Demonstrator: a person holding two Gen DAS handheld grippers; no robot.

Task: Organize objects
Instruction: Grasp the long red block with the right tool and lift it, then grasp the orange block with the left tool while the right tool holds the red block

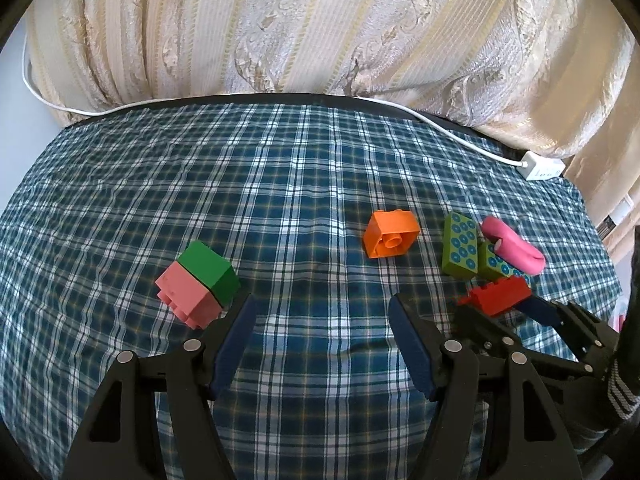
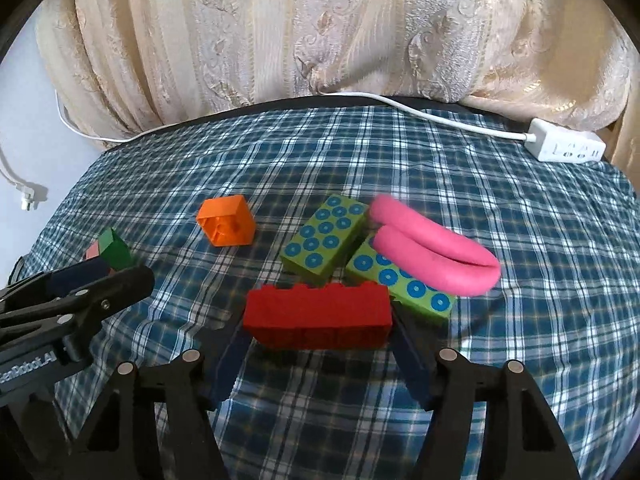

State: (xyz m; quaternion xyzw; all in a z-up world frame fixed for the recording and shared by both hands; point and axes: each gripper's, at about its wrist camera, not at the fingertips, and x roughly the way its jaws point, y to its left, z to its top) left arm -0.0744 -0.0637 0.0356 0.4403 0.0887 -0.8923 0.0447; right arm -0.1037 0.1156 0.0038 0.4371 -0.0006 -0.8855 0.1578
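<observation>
**Red brick clamped in the right gripper, other blocks spread over the plaid cloth**

The long red brick [image 2: 318, 316] is a matte plastic bar with a row of studs along its top edge. It sits crosswise between the blue-padded fingers of the right gripper [image 2: 320, 330], which press on its two ends, so it is grasped; whether it rests on the cloth or is lifted cannot be told.

Just behind it lie two lime-green bricks printed with blue rings: one [image 2: 326, 238] tilted up on its side, the other [image 2: 402, 284] flat and touching the red brick's right end. A soft pink foam tube [image 2: 436, 256], folded back on itself, rests across the flat green brick. To the left and well apart sits an orange square block [image 2: 227, 222], tipped so its hollow underside shows.

Further left, a green block [image 1: 210, 272] and a pink block [image 1: 188, 296] are joined face to face, lying on their side. The left gripper [image 1: 322, 316] hangs beside them with its jaws apart and nothing between them; only bare cloth lies in the gap.

Everything rests on a blue-and-white checked cloth [image 1: 280, 184], slightly rumpled, with open room across its middle and left. At the dark far edge a white cable [image 2: 440, 116] runs to a white power strip [image 2: 566, 146] in the right corner. Behind hangs a cream striped brocade curtain [image 1: 320, 24].
</observation>
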